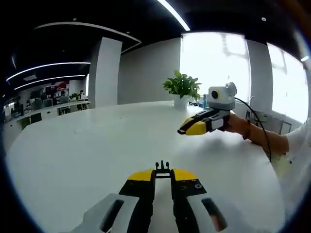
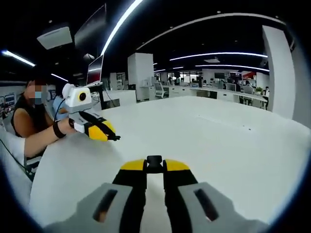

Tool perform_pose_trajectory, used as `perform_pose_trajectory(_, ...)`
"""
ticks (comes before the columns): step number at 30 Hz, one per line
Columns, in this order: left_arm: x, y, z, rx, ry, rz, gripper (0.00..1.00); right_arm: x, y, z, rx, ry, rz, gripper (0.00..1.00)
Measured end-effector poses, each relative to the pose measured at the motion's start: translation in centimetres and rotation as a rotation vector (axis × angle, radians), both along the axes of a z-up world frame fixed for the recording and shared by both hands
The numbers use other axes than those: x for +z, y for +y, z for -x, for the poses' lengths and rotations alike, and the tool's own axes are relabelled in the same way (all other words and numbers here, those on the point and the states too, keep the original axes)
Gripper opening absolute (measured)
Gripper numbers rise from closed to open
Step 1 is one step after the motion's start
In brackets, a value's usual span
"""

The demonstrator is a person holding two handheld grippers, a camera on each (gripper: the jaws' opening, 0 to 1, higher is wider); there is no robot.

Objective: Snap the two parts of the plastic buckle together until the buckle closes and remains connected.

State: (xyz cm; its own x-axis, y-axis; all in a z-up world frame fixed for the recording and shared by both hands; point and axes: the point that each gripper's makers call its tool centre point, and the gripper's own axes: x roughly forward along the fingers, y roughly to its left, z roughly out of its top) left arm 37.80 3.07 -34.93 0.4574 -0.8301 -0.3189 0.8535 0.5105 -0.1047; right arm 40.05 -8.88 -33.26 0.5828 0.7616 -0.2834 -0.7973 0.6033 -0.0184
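Observation:
In the left gripper view my left gripper [image 1: 163,174] is shut on a small black buckle part [image 1: 162,167] whose prongs stick out past the yellow tips. My right gripper [image 1: 186,129] hovers over the white table [image 1: 97,145] to the upper right, well apart from the left one. In the right gripper view my right gripper [image 2: 154,169] is shut on the other black buckle part [image 2: 154,161]. My left gripper [image 2: 111,135] shows at the left, with its black part [image 2: 115,138] poking from the tip. The two parts are not touching.
A potted plant [image 1: 182,88] stands at the table's far edge by bright windows. A person [image 2: 34,126] sits at the table edge holding the grippers. A monitor [image 2: 95,70] stands behind. Office desks [image 2: 214,92] lie beyond the table.

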Motion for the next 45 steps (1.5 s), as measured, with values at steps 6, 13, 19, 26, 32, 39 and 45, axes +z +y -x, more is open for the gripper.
perform_pose_trajectory(6,0.4,-1.0,1.4,-0.092,0.006,0.056,0.11,-0.2,1.6,1.1,0.132,-0.014,0.013,0.11)
perform_pose_trajectory(13,0.5,-1.2,1.7,-0.124,0.005,0.066,0.11,-0.8,2.5,1.8,0.189,-0.022,0.055,0.11)
perform_pose_trajectory(19,0.4,-1.2,1.9,-0.184,0.016,0.069,0.11,-0.7,3.2,2.8,0.296,-0.032,0.065,0.11)
perform_pose_trajectory(26,0.2,-1.4,2.5,-0.279,0.033,0.07,0.11,-1.1,3.7,3.6,0.365,-0.03,0.096,0.11)
perform_pose_trajectory(32,0.6,-1.3,2.7,-0.296,0.017,0.088,0.11,-1.1,4.1,4.5,0.392,-0.025,0.089,0.11)
perform_pose_trajectory(39,0.0,-1.7,3.2,-0.31,0.016,0.064,0.11,-1.5,4.4,5.4,0.405,-0.014,0.096,0.11)
perform_pose_trajectory(45,-0.2,-2.4,4.4,-0.349,0.003,0.054,0.11,-1.4,4.9,6.2,0.437,-0.013,0.082,0.11)
